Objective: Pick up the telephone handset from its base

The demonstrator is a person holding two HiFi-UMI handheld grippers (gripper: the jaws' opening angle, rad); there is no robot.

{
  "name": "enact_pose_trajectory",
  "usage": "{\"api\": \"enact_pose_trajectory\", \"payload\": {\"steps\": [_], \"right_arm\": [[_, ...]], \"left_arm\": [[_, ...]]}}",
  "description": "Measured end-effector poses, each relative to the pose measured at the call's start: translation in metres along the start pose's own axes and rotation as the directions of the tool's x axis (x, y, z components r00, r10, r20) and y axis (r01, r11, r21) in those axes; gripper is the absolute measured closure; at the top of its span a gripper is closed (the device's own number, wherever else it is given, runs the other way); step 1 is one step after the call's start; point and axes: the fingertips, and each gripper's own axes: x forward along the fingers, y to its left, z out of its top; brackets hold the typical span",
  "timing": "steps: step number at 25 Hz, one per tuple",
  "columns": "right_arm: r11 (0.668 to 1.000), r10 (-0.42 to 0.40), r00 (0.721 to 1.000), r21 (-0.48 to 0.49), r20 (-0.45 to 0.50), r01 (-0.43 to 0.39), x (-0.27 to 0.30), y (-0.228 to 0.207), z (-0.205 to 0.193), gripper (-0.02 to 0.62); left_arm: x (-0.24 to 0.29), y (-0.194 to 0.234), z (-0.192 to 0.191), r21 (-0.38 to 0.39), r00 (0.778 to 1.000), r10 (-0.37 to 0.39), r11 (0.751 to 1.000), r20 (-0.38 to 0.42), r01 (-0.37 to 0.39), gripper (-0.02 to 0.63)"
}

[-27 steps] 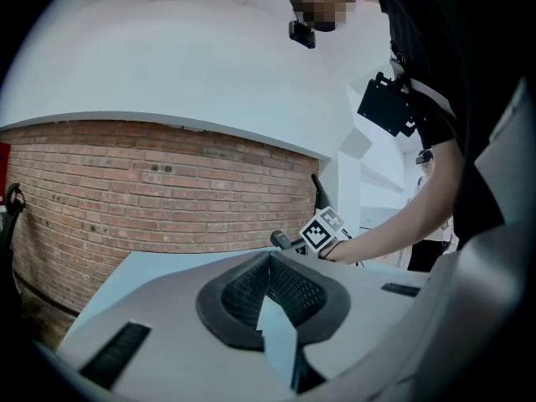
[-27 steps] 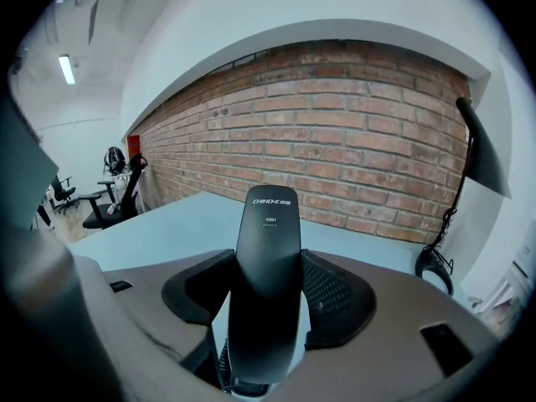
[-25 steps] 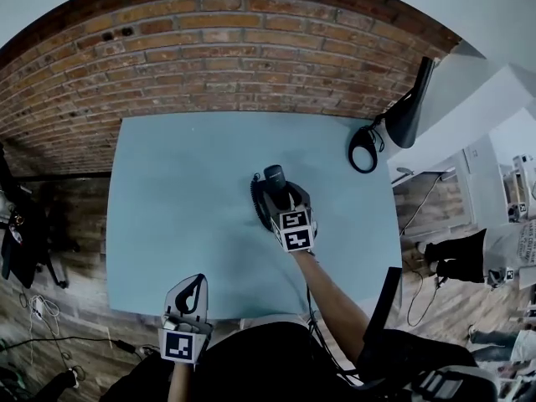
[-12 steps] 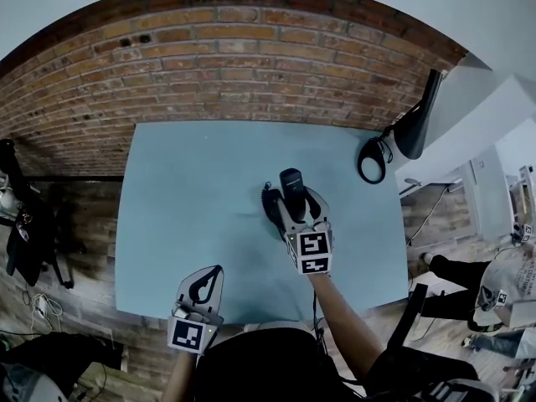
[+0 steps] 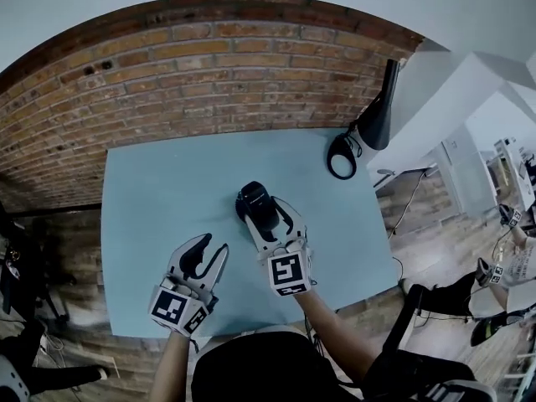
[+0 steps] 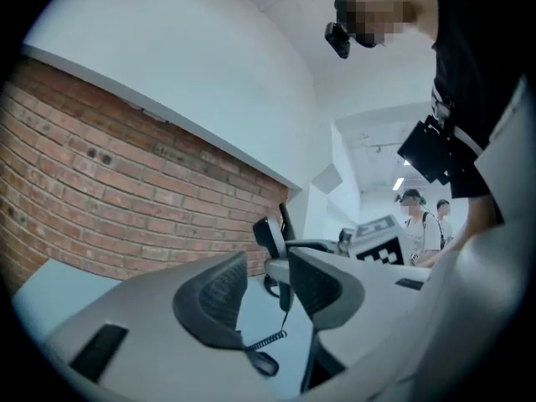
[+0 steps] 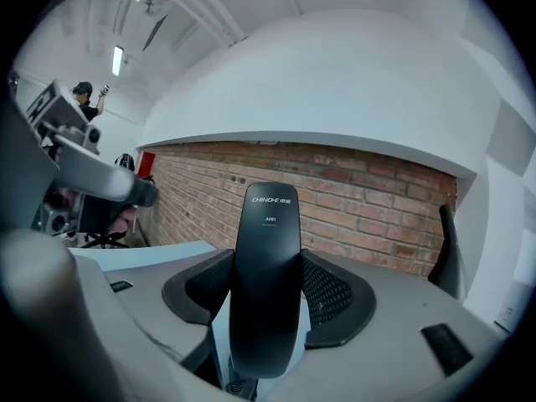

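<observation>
**A:** Head view first. Where is the handset?

**B:** The handset point(image 5: 254, 203) is near the middle of the pale blue surface point(image 5: 151, 199), clamped in the right hand-held gripper point(image 5: 264, 212), which reaches in from 5 o'clock. Its free end shows toward 11 o'clock. The left hand-held gripper point(image 5: 213, 248) hovers at about 7 o'clock from it, apart from it.

**A:** And the left gripper view?

**B:** Its jaws have just been opening and stand apart, with nothing between the pads. Through the gap, well off, the handset looks clear of the surface. A coiled cord point(image 6: 266, 342) trails from its lower end toward 6 o'clock. I can't pick out the base for certain.

**A:** The right gripper view?

**B:** Both pads press on the handset's sides around its middle. Its long axis runs from 12 to 6 o'clock, roughly upright. The printed end is at 12, in front of the brick wall point(image 7: 360, 216).

**A:** Which step is this?

**B:** I'd judge it the lift, with the handset seemingly off its base. The next move calls for a firm hold and a steady rise, so the cord stretches without dragging the base.
</observation>
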Motion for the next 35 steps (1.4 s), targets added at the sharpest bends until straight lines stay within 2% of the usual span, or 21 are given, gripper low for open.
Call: {"api": "enact_pose_trajectory", "payload": {"steps": [4,6,12,18,20,31,33,35], "right_arm": [[1.0,-0.012,1.0,-0.016,0.029,0.012,-0.013,0.007,0.013,0.35],[1.0,-0.019,0.999,-0.02,0.038,0.02,-0.02,0.009,0.016,0.35],[0.997,-0.064,0.995,-0.043,0.071,0.068,-0.044,0.006,0.029,0.35],[0.994,-0.094,0.993,-0.056,0.077,0.099,-0.061,0.006,0.028,0.35],[0.994,-0.089,0.993,-0.06,0.081,0.094,-0.065,0.009,0.028,0.35],[0.994,-0.06,0.992,-0.082,0.114,0.069,-0.081,0.027,0.035,0.35],[0.994,-0.059,0.991,-0.089,0.117,0.069,-0.085,0.03,0.034,0.35],[0.993,-0.058,0.99,-0.095,0.126,0.071,-0.089,0.029,0.034,0.35]], "left_arm": [[0.032,-0.007,0.022,0.007,0.997,-0.07,0.998,0.009,0.07,0.431],[0.042,-0.013,0.023,0.008,0.994,-0.11,0.994,0.001,0.11,0.397],[0.053,-0.03,0.016,0.004,0.982,-0.188,0.982,-0.009,0.188,0.396],[0.058,-0.053,0.017,-0.024,0.959,-0.284,0.959,-0.004,0.284,0.387],[0.059,-0.061,0.019,-0.027,0.944,-0.329,0.944,0.006,0.329,0.342],[0.067,-0.083,0.016,0.005,0.916,-0.4,0.916,-0.022,0.401,0.339],[0.065,-0.091,0.015,0.021,0.909,-0.416,0.909,-0.02,0.416,0.4],[0.063,-0.097,0.016,0.034,0.906,-0.424,0.905,-0.009,0.424,0.408]]}}
